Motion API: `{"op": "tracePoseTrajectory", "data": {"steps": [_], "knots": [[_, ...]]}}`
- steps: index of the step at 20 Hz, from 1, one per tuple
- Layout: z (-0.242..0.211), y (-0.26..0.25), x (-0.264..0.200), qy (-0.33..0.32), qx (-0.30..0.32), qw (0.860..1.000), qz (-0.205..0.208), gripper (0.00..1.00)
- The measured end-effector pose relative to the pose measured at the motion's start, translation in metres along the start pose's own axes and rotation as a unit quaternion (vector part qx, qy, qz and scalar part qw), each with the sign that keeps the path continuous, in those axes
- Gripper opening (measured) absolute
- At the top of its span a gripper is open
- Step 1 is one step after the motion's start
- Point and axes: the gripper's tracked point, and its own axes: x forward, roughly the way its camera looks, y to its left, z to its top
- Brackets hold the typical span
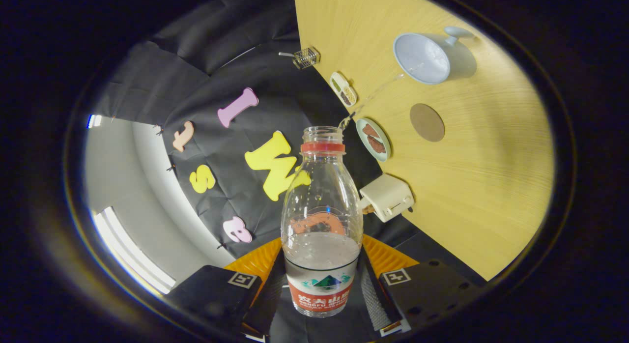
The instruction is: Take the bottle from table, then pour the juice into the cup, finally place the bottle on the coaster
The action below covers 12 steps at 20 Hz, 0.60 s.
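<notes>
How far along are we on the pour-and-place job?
Pickup is done: the gripper is shut on the bottle. Pouring is in hand, with a thin stream running from its open mouth toward the cup. Left to do: set the bottle on the bare coaster.

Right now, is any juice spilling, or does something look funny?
No spill that I can see. The gripper holds the open bottle tipped, and a thin stream runs from its mouth into the blue cup. The round coaster beside the cup is bare.
</notes>
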Motion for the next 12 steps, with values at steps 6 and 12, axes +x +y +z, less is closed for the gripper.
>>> {"op": "tracePoseTrajectory", "data": {"steps": [6, 12], "knots": [[0.007, 0.019, -0.001, -0.004, 0.03, 1.0, 0.009, 0.78], [0.024, 0.022, -0.003, -0.01, 0.059, 0.998, 0.005, 0.77]]}}
